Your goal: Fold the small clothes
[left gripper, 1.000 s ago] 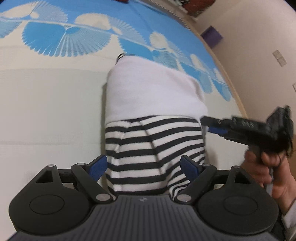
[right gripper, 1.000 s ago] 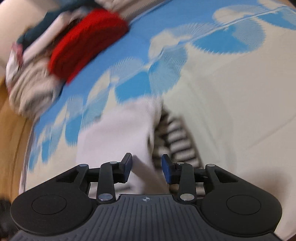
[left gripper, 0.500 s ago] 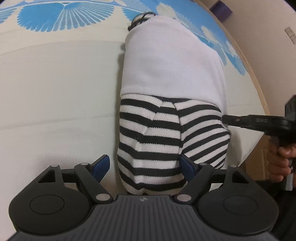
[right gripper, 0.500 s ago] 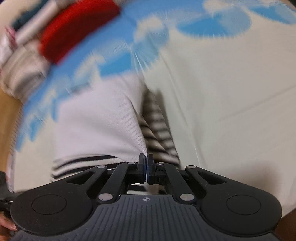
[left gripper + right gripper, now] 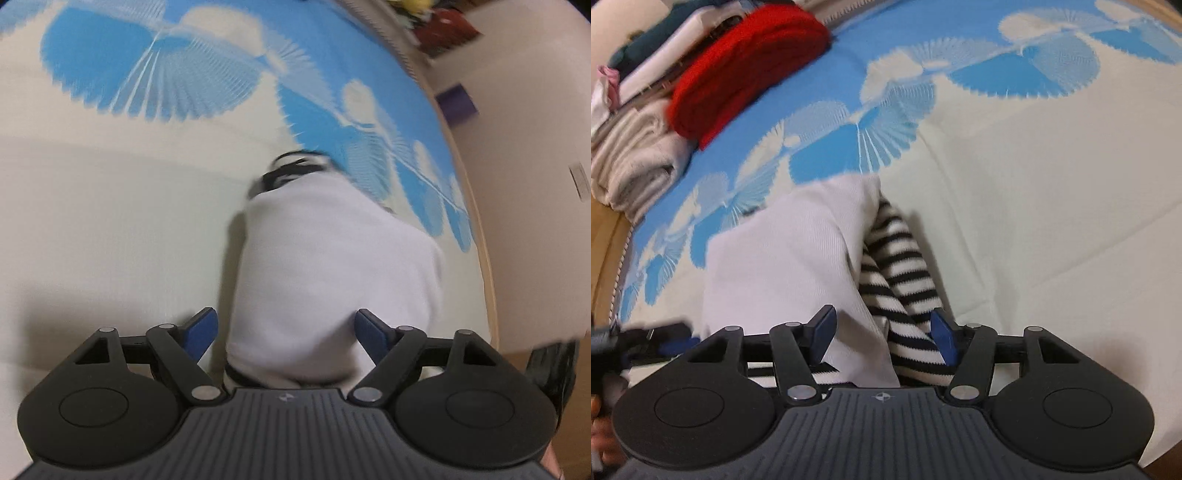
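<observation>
You're in a bedroom at home.
You're facing a bedspread (image 5: 1052,177) with blue fan prints, folded clothes (image 5: 701,74) stacked at its edge, a wooden frame (image 5: 484,236) and beige wall (image 5: 528,110).

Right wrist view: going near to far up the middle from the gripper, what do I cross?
right gripper → black-and-white striped part → white part of the garment → blue fan print on the bedcover → red folded knit

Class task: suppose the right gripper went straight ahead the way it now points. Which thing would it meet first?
Probably the striped sleeve of the folded garment: it lies between the open right gripper fingers, beside the white fold. Depth is uncertain.
</observation>
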